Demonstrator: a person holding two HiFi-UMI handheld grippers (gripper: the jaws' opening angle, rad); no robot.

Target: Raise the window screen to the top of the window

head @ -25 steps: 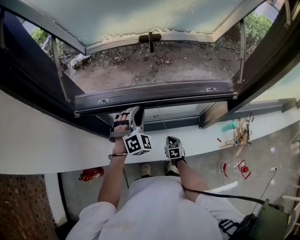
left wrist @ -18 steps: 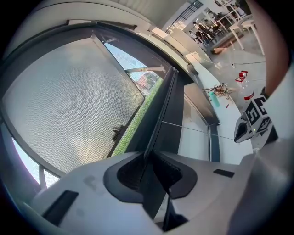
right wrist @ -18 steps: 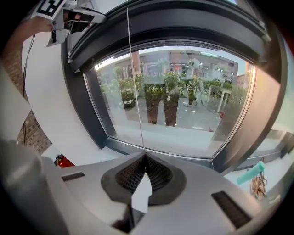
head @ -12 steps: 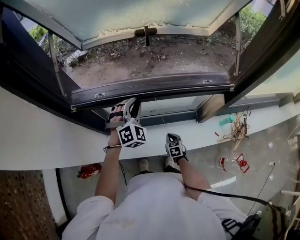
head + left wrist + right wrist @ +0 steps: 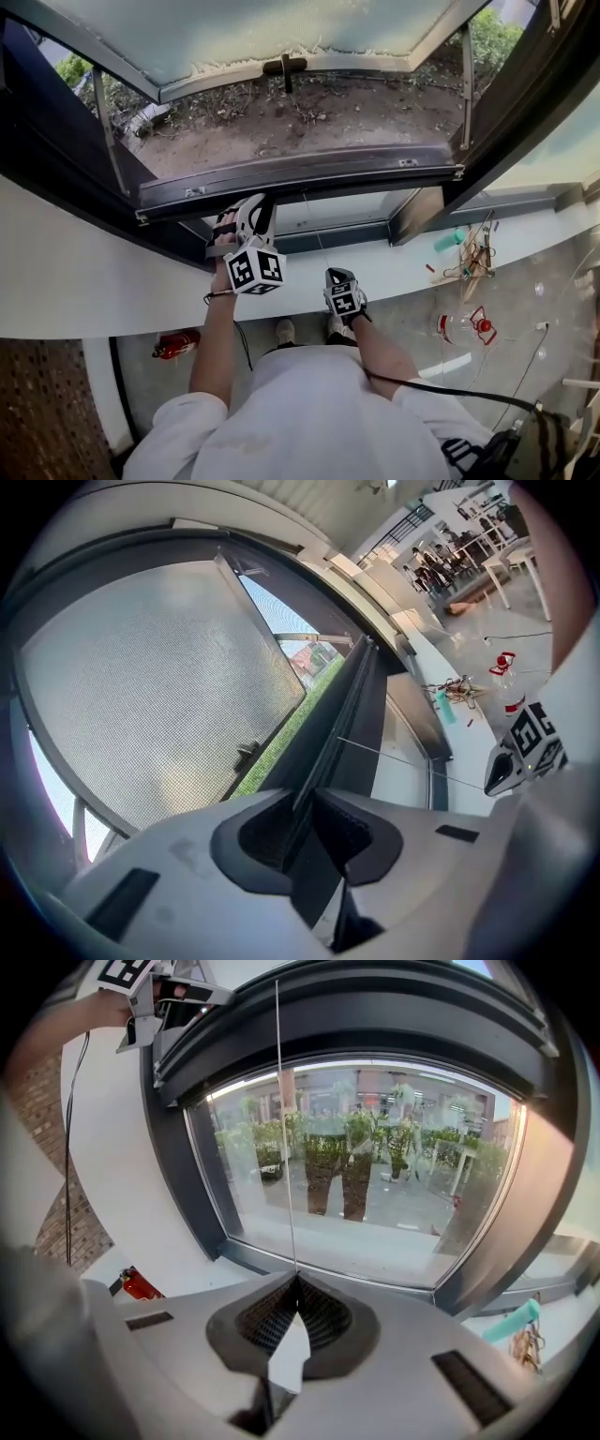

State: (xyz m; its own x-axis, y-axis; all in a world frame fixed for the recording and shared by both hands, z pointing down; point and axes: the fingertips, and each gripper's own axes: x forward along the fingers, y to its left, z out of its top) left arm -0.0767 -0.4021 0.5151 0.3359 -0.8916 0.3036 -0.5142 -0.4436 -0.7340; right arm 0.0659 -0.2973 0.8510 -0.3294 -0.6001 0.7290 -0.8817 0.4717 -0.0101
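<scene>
Dark window screen rail [image 5: 300, 173] spans the opening above the fixed lower pane [image 5: 347, 211]. Left tool [image 5: 253, 204] clamps the rail's left part; right tool [image 5: 338, 275], nearer, is pinched shut on a thin cord [image 5: 284, 1147].

The pane [image 5: 281, 28] runs off the top edge, the left tongs' [image 5: 249, 212] tips hide under the bar [image 5: 300, 173], the cord [image 5: 278, 1101] ends unseen inside the right tongs [image 5: 296, 1283], and the right sill clutter [image 5: 469, 258] is too small to name.

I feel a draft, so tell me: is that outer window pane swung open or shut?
Open. The window pane tilts outward on its side stays, and bare ground shows through the gap below it.
</scene>
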